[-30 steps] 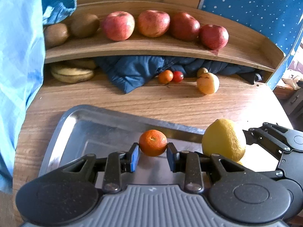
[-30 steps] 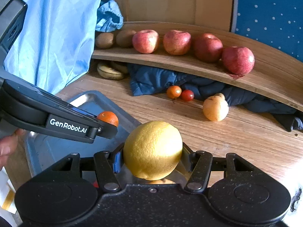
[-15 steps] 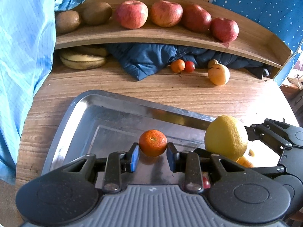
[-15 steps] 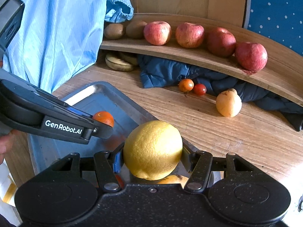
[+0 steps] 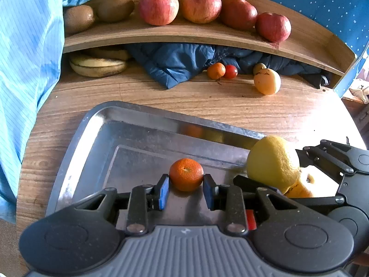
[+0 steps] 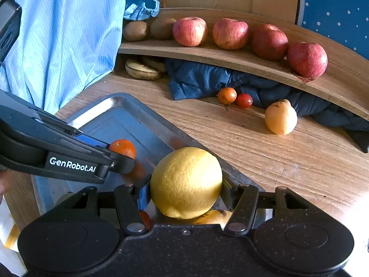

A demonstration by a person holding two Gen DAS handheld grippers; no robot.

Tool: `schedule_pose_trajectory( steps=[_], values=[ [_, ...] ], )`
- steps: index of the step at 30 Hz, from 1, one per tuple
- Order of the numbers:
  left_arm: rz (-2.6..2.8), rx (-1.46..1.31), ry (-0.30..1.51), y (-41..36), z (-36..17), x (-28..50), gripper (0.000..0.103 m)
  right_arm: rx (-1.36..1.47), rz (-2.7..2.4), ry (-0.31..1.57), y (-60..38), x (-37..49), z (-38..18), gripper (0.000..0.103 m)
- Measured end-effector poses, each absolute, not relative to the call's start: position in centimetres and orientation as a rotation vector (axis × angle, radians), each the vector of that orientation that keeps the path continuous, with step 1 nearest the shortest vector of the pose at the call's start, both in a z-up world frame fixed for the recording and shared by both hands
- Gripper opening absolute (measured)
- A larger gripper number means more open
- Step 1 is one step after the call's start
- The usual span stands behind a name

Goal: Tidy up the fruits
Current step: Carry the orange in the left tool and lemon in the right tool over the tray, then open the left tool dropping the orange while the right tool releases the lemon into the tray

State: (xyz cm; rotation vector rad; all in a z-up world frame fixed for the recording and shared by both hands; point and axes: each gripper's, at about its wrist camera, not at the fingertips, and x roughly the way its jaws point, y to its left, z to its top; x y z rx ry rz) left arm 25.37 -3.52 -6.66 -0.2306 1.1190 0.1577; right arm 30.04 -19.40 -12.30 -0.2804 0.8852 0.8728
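Left gripper [image 5: 186, 188]: closed on a small mandarin [image 5: 186, 174], blue pads pressed to its two sides, held over the floor of the metal tray [image 5: 138, 136].

Right gripper [image 6: 185, 191]: closed on a large lemon [image 6: 186, 182], carried above the tray's right edge. Beneath the lemon, an orange-yellow fruit [image 5: 302, 185] lay partly hidden, and a small red item [image 6: 144, 218] showed behind the gripper's left finger; neither could be identified further.

Tray: sat on the near part of the desk [image 5: 230, 106], its long side angled toward the left edge.

Far side of the desk, near the shelf: a small orange tomato [image 5: 216, 70] touching a red cherry tomato [image 5: 230, 71]; to their right a yellow pear-shaped fruit [image 5: 267, 81]; at the far left, bananas [image 5: 98, 64] under the shelf; between them a dark blue quilted cloth [image 5: 175, 60].

Curved wooden shelf [image 5: 184, 34] above the desk: two kiwis [image 5: 96, 13] at the left end, then four red apples [image 5: 212, 12] in a row.

Left edge: light blue striped fabric [image 5: 25, 46] hung down.
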Motion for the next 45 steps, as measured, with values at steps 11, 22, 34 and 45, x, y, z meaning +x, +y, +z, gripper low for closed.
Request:
schedule_pose_trajectory(
  steps=[11, 22, 34, 45],
  values=[
    [0.167, -0.229, 1.133, -3.3, -6.9, 25.4, 0.034, -0.288, 0.864, 0.909, -19.0, 30.1, -12.9, 0.06],
    [0.164, -0.226, 1.135, -3.4, -6.9, 25.5, 0.035, -0.292, 0.853, 0.917, -18.7, 30.1, -13.1, 0.061],
    [0.184, -0.253, 1.137, -3.1, -6.7, 25.1, 0.051, -0.271, 0.842, 0.9, -20.1, 29.6, -12.4, 0.072],
    [0.244, -0.238, 1.072, -3.4, -4.6, 23.3, 0.085, -0.225, 0.82, 0.842, -22.1, 28.3, -10.3, 0.086]
  ],
)
